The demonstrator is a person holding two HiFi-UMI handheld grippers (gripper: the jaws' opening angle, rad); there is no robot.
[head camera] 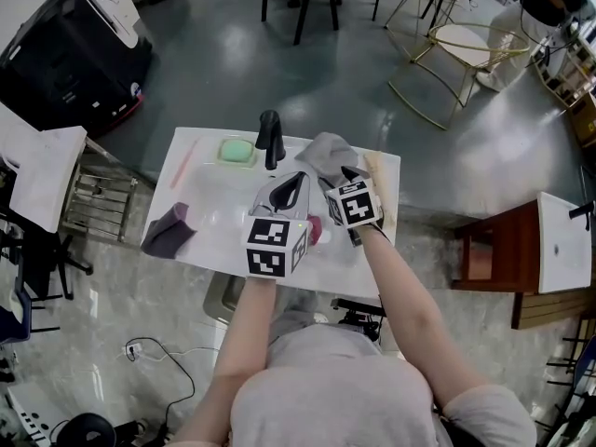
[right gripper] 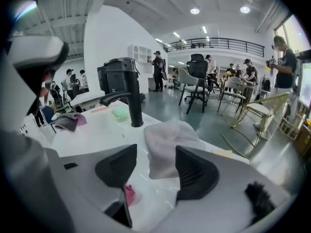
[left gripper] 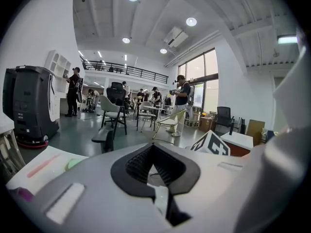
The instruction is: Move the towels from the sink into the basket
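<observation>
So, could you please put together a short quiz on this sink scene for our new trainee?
1. True or false: the left gripper has its jaws wide apart.
2. What sits between the right gripper's open jaws? A) a pale grey cloth towel B) a green soap block C) a pink stick
3. Fill in: the crumpled purple-grey towel lies at the white sink top's ___ edge, by the person's own sides.
Key: 1 false; 2 A; 3 left.
</observation>
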